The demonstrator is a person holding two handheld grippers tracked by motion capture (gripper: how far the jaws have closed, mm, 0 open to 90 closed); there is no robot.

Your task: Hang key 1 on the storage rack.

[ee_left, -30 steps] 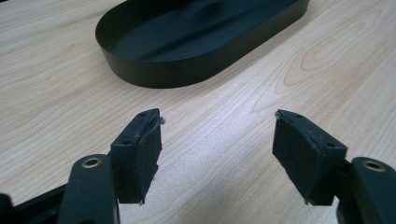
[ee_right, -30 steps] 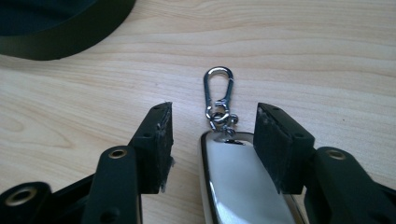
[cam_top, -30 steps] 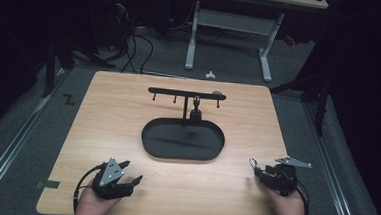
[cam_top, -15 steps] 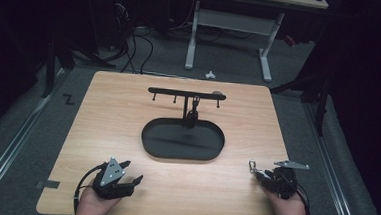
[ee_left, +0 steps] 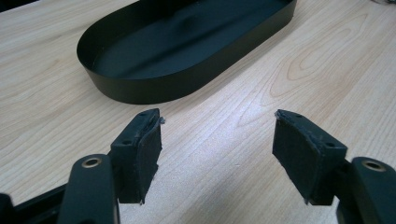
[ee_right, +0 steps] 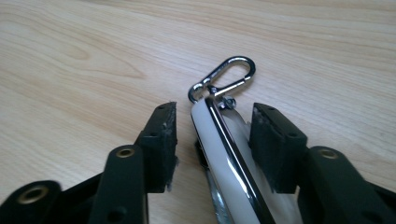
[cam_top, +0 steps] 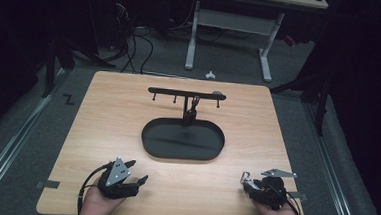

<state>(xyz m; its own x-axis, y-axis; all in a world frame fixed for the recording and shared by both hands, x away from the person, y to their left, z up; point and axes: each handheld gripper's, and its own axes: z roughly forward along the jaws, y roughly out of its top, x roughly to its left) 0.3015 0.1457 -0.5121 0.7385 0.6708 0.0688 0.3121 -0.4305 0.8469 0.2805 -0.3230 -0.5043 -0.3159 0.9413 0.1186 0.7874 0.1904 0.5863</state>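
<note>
Pale, wavy-grained wooden table (cam_top: 108,112) under a matte black oval tray (ee_left: 154,88) and black hook rack (cam_top: 184,93). Both grippers show black pads (ee_left: 144,161). White keychain (ee_right: 219,154), chrome-edged, with a shiny silver clasp (ee_right: 226,79).

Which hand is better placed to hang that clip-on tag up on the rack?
The right. The right gripper has the white tag with its carabiner between its jaws. The left gripper is open over bare table.

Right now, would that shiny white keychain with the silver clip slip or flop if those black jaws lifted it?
The glossy white keychain looks slippery, so it might slide between the pads. Its silver clip hangs on a small link and probably dangles. It seems light.
</note>
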